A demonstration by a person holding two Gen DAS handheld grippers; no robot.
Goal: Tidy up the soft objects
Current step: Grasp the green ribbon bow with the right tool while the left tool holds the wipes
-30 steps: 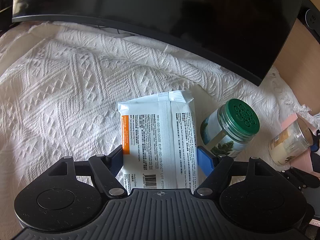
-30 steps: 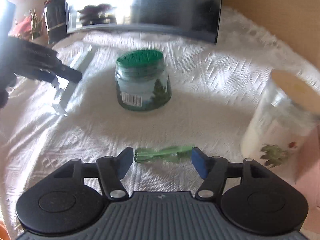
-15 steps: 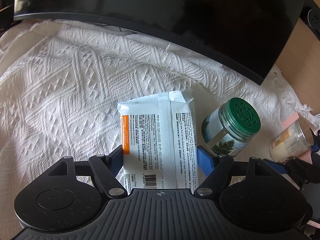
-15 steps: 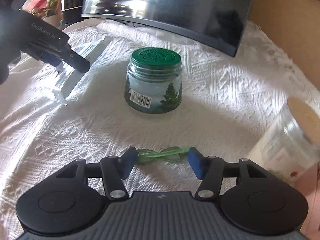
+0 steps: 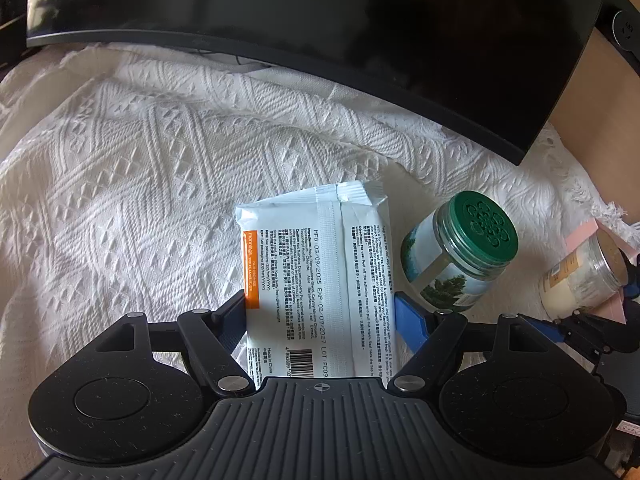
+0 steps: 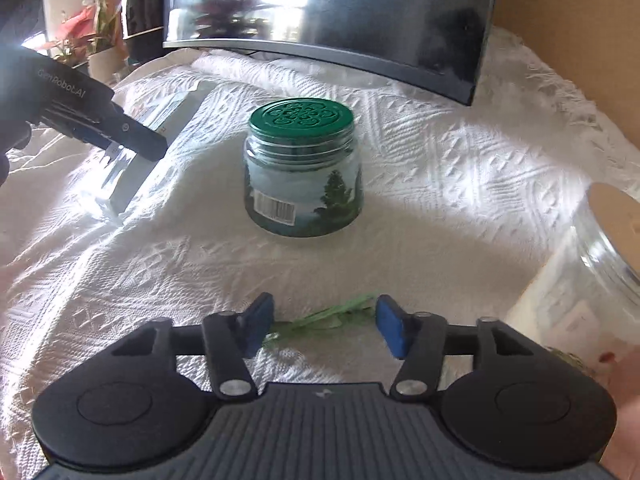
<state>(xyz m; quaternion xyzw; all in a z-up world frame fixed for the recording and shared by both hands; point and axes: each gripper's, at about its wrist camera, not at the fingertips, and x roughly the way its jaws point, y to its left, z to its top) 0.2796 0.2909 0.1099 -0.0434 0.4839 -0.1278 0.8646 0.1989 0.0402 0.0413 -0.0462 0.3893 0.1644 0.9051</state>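
Observation:
My left gripper [image 5: 320,316] is shut on a white pack of wet wipes [image 5: 320,264], its blue pads pressing both long sides, held just above the white woven cloth [image 5: 140,184]. In the right wrist view the pack [image 6: 132,168] hangs tilted from the left gripper at the left. My right gripper [image 6: 322,326] is open, its pads on either side of a thin green twisted band [image 6: 320,316] lying on the cloth [image 6: 460,184]. A glass jar with a green lid [image 6: 302,168] stands beyond it.
A curved dark monitor [image 5: 320,40] spans the back. The green-lidded jar [image 5: 460,256] stands right of the pack. A second glass jar with a pale lid [image 6: 592,264] stands at the right, beside something pink [image 5: 588,236]. Plants and a dark container [image 6: 144,16] sit far left.
The right gripper has moved forward and tilted, so the green band sits between its pads and the jar looks nearer. The left gripper still holds the wipes pack, almost unmoved.

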